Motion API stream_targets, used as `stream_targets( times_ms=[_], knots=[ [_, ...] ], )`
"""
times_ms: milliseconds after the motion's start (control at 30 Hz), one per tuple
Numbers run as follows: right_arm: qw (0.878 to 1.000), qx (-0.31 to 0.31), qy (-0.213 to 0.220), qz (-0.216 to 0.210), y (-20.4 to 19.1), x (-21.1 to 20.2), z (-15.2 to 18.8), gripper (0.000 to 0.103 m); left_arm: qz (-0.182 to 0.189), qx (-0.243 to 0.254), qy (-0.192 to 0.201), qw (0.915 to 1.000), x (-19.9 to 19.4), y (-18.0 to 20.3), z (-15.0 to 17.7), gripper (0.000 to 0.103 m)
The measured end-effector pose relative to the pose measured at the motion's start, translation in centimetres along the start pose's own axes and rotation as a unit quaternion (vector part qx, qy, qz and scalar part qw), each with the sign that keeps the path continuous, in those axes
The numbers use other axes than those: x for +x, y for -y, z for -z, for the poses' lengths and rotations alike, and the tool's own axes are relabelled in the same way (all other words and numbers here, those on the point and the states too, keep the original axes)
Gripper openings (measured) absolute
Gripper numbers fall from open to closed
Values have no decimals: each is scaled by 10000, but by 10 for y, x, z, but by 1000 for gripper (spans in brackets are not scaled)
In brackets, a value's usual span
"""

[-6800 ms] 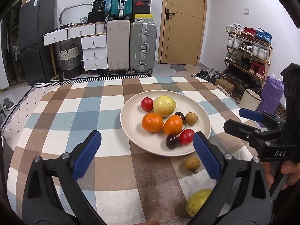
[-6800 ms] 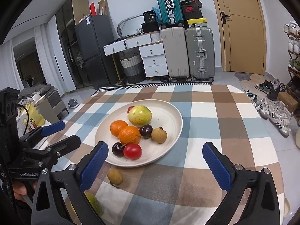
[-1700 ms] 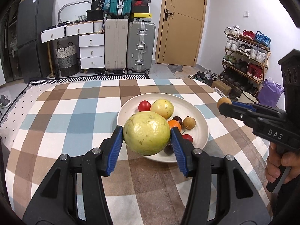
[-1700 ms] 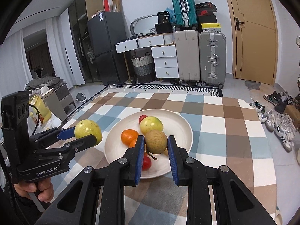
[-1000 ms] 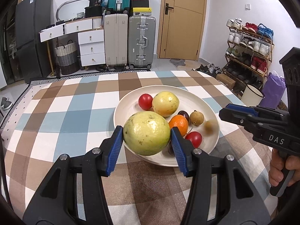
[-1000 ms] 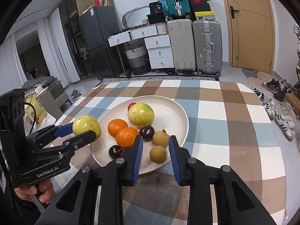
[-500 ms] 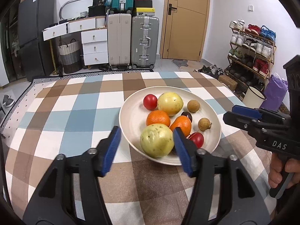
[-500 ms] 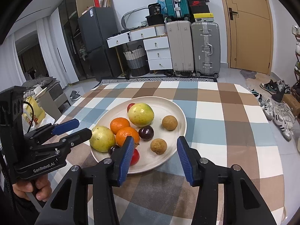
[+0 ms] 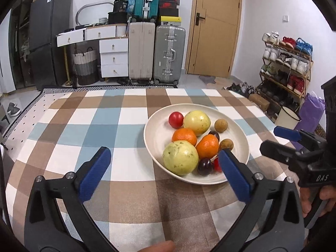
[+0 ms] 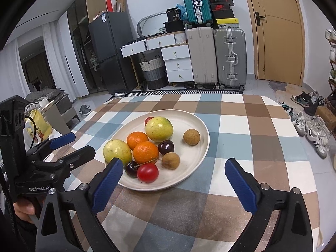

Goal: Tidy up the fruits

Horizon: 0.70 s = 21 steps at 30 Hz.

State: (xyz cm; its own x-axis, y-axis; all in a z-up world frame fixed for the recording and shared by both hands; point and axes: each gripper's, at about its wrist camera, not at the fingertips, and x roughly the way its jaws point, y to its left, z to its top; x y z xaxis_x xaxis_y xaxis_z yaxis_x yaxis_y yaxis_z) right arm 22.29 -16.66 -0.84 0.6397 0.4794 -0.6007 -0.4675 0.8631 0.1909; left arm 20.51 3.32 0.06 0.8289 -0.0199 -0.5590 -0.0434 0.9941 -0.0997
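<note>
A cream plate (image 9: 155, 138) (image 10: 199, 126) sits on the checked tablecloth and holds all the fruit. On it lie two yellow-green guavas (image 9: 180, 157) (image 10: 159, 129), two oranges (image 9: 206, 146) (image 10: 146, 152), two red tomatoes (image 9: 176, 119) (image 10: 147, 172), dark cherries (image 9: 204, 166) (image 10: 166, 147) and two brown longans (image 9: 221, 125) (image 10: 170, 160). My left gripper (image 9: 163, 176) is open and empty, just short of the plate's near-left rim. My right gripper (image 10: 173, 183) is open and empty over the plate's near edge.
The checked table (image 9: 94, 126) ends at a far edge. Behind it stand suitcases (image 9: 157, 52), white drawers (image 9: 113, 56) and a dark fridge (image 9: 46, 37). A shoe rack (image 9: 287, 63) and a purple bag (image 9: 310, 111) are to the right.
Both grippers opened: the left let go of the guava and the right let go of the longan onto the plate. Both have since pulled back and opened wider.
</note>
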Motion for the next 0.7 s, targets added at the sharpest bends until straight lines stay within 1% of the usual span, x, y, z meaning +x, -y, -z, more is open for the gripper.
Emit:
stream_targets(
  times_ms=[133,300,467,700],
  knots=[
    [9999,-83,76,-26,-3,-5,5,102,18,-51,87,9999,-5,-1,0,102],
    [9996,-179,204,-28,-8,-14,13,102,5,-2,188,9998,-13,2,3,102],
    [9991,-228,354,-54,-9,-24,21,102,52,38,409,9991,-25,6,6,102],
    [9979,-346,545,-6,-12,-38,30,102,107,71,370,9992,-39,9,21,102]
  ],
)
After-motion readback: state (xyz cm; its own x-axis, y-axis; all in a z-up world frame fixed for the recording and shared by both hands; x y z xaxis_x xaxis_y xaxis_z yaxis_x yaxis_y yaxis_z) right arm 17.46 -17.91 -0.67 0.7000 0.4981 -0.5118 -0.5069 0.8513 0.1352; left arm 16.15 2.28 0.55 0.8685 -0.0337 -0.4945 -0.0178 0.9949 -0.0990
